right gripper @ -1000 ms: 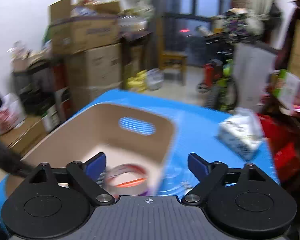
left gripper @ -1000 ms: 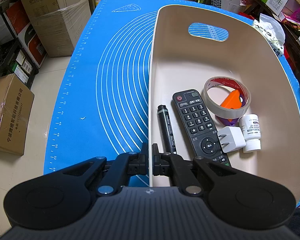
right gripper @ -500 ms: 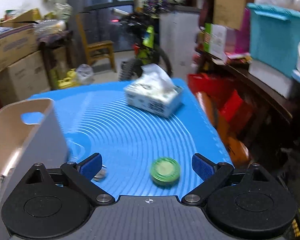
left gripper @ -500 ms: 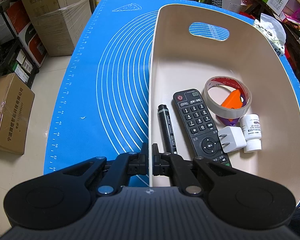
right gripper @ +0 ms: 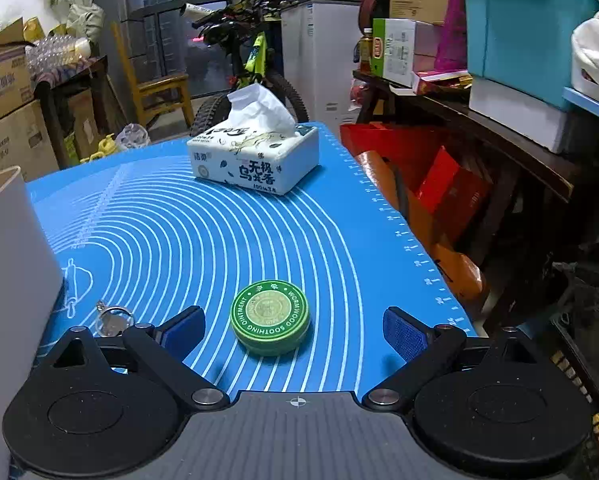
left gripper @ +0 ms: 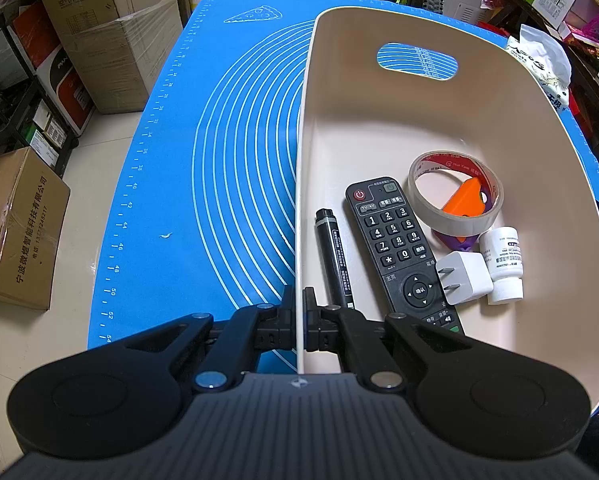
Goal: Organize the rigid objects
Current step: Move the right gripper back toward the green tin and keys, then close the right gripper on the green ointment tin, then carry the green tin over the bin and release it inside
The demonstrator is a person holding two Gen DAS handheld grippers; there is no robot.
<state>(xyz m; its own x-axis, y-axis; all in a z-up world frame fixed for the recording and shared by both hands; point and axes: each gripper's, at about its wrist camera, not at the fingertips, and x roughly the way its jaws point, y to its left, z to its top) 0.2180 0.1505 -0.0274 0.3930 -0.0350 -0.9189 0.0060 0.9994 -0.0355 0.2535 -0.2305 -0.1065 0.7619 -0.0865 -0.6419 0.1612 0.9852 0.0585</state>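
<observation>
Jaws wide around green tin (right gripper: pixel 270 317)

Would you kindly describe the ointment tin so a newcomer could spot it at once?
Start at the blue mat in the right wrist view, with the tissue pack at its far end. Near the open right gripper lies the ointment tin, between its fingers. It is round, flat and green, unlike the small metal key ring lying nearby.
</observation>
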